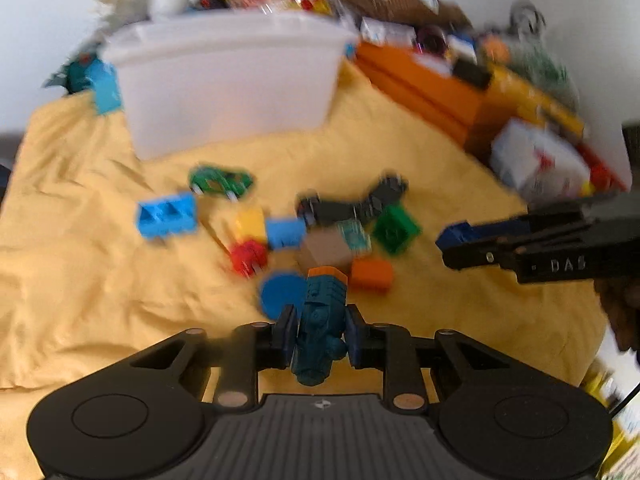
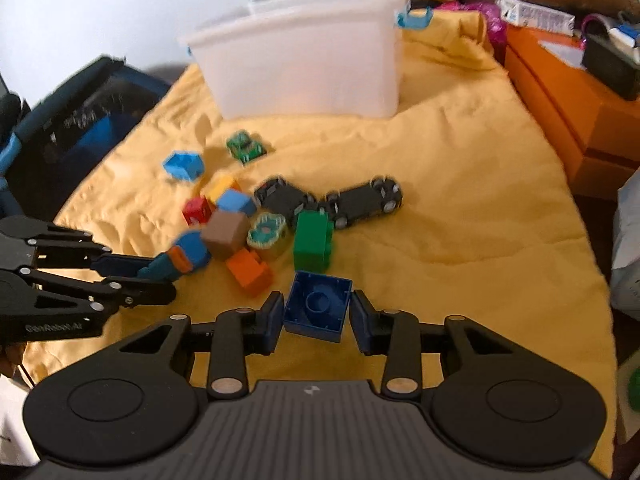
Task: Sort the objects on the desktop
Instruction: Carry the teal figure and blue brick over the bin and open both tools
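Two tools are mine, and each is clenched on a toy. My left tool [image 1: 318,334] grips a teal toy figure [image 1: 320,332] with an orange band at its far end, the fingers pressed against both its sides. My right tool [image 2: 316,318] holds a dark blue block [image 2: 318,306], hollow side up, between pads set fairly wide, close against its walls. Just beyond the left tool lie a blue disc [image 1: 280,294] and an orange block [image 1: 372,274]. Farther on the yellow cloth [image 2: 460,220] that covers the counter, a cluster sits tight together: a brown cube [image 2: 226,232], a green block [image 2: 314,240], a red block [image 2: 196,210], light blue blocks, and two black toy cars [image 2: 328,200] nose to nose. A green toy car [image 2: 245,147] sits apart, nearer the bin. To the right the cloth lies bare up to its edge by the orange boxes [image 2: 568,108]. At the far end stands a white translucent bin [image 2: 304,64]; I cannot tell what is inside.
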The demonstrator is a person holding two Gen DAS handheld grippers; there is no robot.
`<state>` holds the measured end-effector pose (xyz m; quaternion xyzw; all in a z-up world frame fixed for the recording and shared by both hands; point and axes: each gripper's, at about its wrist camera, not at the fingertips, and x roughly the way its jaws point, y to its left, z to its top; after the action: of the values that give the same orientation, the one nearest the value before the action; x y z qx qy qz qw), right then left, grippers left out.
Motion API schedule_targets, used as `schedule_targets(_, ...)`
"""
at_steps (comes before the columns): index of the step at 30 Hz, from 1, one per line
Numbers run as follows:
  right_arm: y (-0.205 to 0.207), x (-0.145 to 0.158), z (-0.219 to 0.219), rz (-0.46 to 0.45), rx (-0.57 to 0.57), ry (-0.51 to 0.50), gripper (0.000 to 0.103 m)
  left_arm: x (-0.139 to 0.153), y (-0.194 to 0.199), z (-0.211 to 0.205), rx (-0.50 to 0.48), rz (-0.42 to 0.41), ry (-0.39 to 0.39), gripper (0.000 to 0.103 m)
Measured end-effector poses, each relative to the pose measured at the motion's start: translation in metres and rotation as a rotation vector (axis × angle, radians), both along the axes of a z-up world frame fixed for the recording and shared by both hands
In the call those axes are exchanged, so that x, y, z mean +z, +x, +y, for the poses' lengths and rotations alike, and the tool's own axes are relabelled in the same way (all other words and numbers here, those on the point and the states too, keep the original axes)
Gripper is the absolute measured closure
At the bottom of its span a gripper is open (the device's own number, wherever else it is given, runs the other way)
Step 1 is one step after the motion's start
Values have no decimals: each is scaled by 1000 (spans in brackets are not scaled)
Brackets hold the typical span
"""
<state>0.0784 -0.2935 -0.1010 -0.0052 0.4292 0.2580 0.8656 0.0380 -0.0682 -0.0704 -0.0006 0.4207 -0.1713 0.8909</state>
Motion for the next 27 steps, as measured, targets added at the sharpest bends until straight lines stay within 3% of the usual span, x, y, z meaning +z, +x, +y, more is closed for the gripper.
schedule_targets(8, 45, 81, 0, -121, -56, 194, 63, 80, 42, 37, 137, -114, -62, 75)
schedule_targets(13, 88, 122, 17, -180, -61, 217, 63, 120, 82, 54, 169, -187, -41, 75)
schedule_targets(21, 153, 158, 34, -183, -64, 184, 63, 153, 154, 69, 194, -169, -38, 75)
schedule_targets(27, 194, 160, 53, -129, -57, 104, 63, 152, 206, 68, 201, -76, -46, 75)
